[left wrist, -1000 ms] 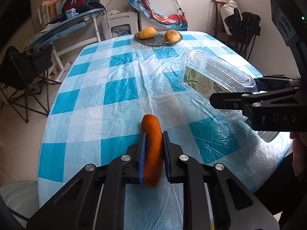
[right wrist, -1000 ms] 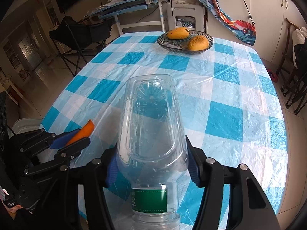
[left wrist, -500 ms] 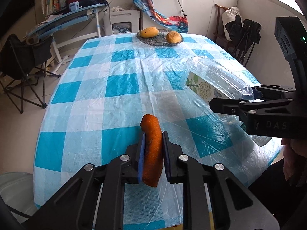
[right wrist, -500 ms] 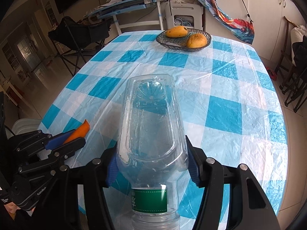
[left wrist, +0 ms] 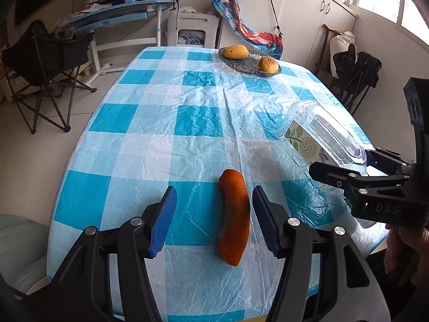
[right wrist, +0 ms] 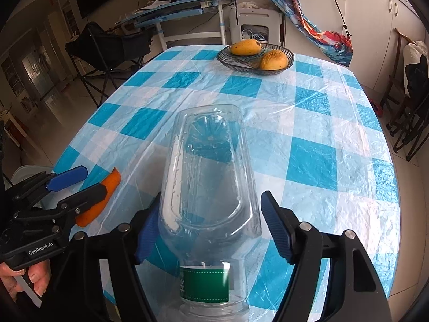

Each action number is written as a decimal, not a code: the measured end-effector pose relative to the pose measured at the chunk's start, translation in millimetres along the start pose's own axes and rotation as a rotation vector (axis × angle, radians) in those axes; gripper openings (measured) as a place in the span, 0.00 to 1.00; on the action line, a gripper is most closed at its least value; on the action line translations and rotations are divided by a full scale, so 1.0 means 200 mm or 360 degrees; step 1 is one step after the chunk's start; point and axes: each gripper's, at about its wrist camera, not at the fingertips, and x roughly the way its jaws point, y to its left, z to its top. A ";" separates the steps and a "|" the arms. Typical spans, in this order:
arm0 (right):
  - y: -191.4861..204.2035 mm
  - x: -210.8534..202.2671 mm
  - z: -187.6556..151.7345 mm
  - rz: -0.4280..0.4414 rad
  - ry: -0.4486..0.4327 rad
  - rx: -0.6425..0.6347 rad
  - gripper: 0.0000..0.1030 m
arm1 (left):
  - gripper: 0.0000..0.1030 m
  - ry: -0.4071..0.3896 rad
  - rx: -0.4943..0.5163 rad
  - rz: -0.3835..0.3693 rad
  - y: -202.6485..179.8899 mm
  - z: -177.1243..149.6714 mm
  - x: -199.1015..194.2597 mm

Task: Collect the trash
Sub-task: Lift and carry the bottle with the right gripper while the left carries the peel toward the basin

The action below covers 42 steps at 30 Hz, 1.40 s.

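Blue-and-white checked plastic sheeting covers the bench (left wrist: 150,112), which fills most of both wrist views. Next in size, the clear plastic bottle (right wrist: 209,177) with a green label sits between my right jaws; the right gripper (right wrist: 209,228) stands with its left pad against the bottle wall and a visible gap at the right pad. A glass fruit dish (left wrist: 249,64) with two yellow-orange fruits rests at the far end of the bench. My left gripper (left wrist: 214,217) has its jaws spread wide apart. The orange peel strip (left wrist: 234,214) sits between them, touching neither pad, nearer the right pad.
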 end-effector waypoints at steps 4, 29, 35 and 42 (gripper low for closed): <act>0.00 0.02 -0.01 -0.0011 0.0025 -0.0004 0.67 | 0.54 0.0013 0.0107 0.0030 -0.07 -0.02 0.01; 0.03 -0.02 -0.02 0.0150 -0.0022 0.0062 0.56 | 0.15 -0.0079 0.0124 -0.0094 -0.11 -0.06 -0.11; 0.03 -0.07 -0.04 0.0208 -0.0052 0.0121 0.56 | 0.15 -0.0117 0.0080 -0.0141 -0.09 -0.07 -0.18; 0.07 -0.13 -0.11 0.0270 -0.0084 0.0161 0.56 | 0.15 -0.0136 -0.0003 -0.0179 -0.02 -0.11 -0.26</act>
